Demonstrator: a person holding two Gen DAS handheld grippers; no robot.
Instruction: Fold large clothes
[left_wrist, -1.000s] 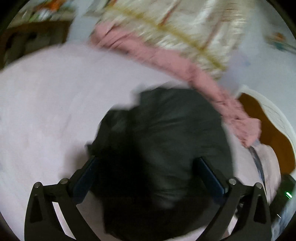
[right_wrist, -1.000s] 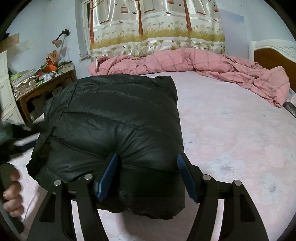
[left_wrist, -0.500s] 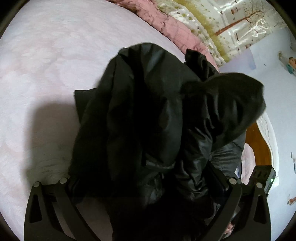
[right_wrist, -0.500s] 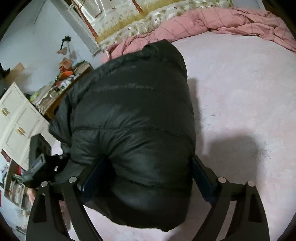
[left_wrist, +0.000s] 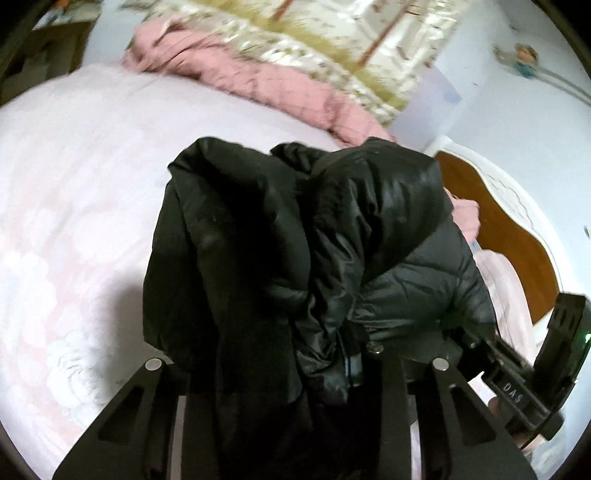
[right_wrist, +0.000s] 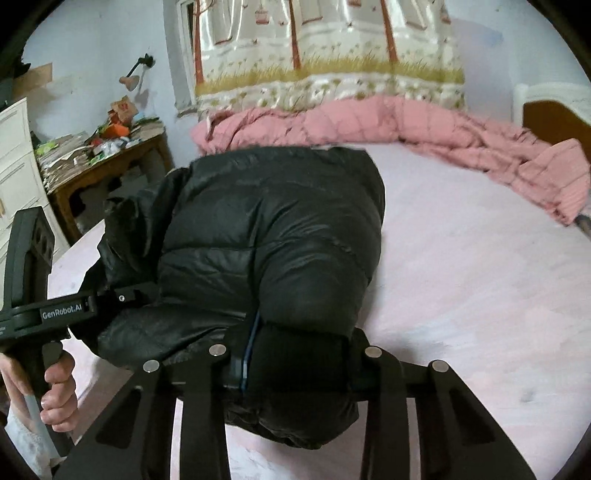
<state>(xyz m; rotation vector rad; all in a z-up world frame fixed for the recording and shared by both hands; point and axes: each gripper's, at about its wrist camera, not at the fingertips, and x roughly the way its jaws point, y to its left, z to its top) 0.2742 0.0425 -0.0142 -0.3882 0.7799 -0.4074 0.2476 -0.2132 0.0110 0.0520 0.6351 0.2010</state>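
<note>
While both my tongs close, I count one black jacket (right_wrist: 266, 236), one pink quilt (right_wrist: 424, 129) far ahead of them, one curtain (right_wrist: 325, 48) beyond it, and one cluttered side table (right_wrist: 107, 155). My left tongs (left_wrist: 291, 354) are narrowing on a bunched jacket fold that fills the gap. My right tongs (right_wrist: 299, 354) pinch the padded hem between the pads. Both point downward at the bed (right_wrist: 480, 266). My left hand (right_wrist: 59, 387) grips its handle, fingers curled.
</note>
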